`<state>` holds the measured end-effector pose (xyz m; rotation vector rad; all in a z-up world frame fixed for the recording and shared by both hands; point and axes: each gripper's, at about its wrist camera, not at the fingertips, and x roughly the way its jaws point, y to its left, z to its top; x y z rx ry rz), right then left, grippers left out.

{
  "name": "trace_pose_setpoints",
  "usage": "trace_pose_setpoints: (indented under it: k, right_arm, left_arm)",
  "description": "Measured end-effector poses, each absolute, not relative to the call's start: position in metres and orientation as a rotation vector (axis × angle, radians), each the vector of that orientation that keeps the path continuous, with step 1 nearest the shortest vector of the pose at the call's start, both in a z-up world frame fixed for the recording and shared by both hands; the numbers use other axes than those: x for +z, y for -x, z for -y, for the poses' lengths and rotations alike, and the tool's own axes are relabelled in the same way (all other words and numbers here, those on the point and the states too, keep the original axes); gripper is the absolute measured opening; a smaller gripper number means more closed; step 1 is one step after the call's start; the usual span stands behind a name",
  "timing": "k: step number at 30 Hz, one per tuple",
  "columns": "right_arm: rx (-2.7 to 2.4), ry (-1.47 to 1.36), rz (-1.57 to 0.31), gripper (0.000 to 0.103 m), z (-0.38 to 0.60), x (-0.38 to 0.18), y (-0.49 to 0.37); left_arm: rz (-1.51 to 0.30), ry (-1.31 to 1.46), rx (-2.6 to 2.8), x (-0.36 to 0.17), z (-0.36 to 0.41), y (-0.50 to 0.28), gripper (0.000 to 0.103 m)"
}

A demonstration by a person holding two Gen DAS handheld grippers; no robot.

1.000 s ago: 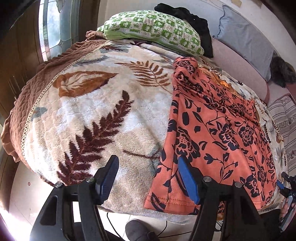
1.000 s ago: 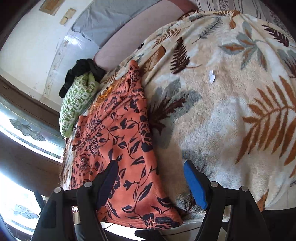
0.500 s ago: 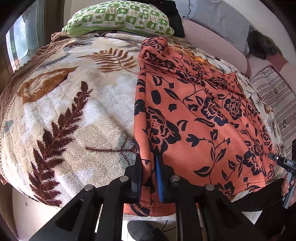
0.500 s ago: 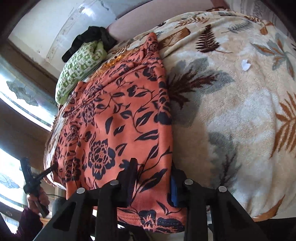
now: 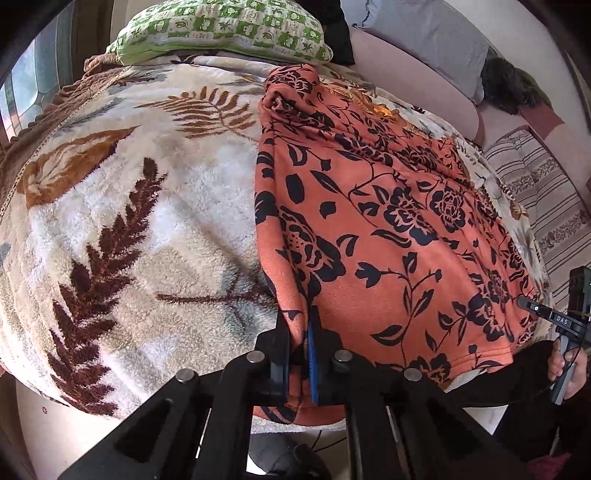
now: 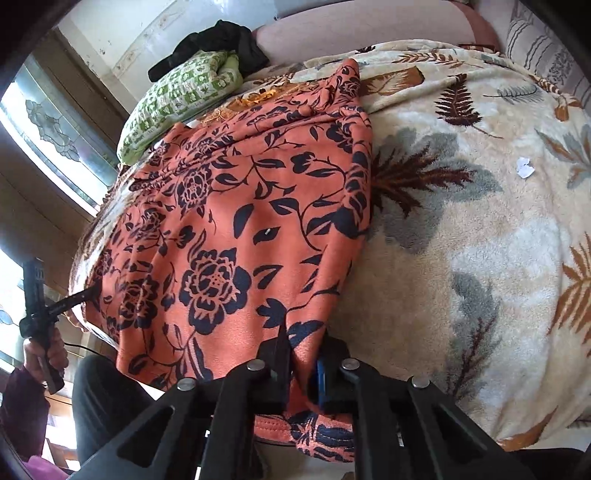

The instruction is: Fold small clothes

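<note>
- Left wrist view: the orange floral garment (image 5: pixel 388 236) lies spread flat on a bed, its hem hanging just over the near edge.
- The left gripper (image 5: pixel 300 343) points steeply down at that hem; its jaws have just closed and now pinch the garment's near left corner, cloth bunched between the black and blue pads.
- Right wrist view: the right gripper (image 6: pixel 303 365) slants down likewise; its jaws have also just closed and clamp the near right corner of the garment (image 6: pixel 240 229), a stitched hem fold showing below the fingers.
- The fabric looks soft and brushed, orange with dark navy roses and vines, creased at the far end.
- Under it is a plush fleece blanket (image 5: pixel 129 221), cream with brown, rust and grey fern leaves.
- A green-and-white checked pillow (image 5: pixel 229 29) sits at the far end, touching a black cloth (image 6: pixel 218 40).
- A small white scrap (image 6: pixel 524 168) lies on the blanket (image 6: pixel 480 240), well apart from the garment.
</note>
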<state>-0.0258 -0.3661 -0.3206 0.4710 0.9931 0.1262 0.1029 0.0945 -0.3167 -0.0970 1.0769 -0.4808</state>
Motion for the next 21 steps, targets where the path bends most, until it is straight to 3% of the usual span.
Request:
trace_pose_setpoints:
  k: [7,14,18,21]
  right_arm:
    - [0.282,-0.720,-0.832,0.009,0.392,-0.269,0.011]
    - [0.313,-0.931,-0.659,0.008,0.438,-0.230,-0.089]
    - [0.189,-1.026,-0.603,0.008,0.475,-0.246,-0.177]
    - [0.060,-1.117,-0.649,0.013,0.504,-0.289,-0.242]
  left_arm:
    - [-1.001,0.169,-0.599,-0.253,-0.097,-0.123,0.007]
    - [-0.918,0.280,-0.611,-0.194,-0.094,-0.227,0.007]
    - [-0.936,0.279,-0.547,-0.195,-0.063,-0.328,0.007]
    - [-1.028,0.291,-0.445,-0.236,-0.040,-0.400,0.012]
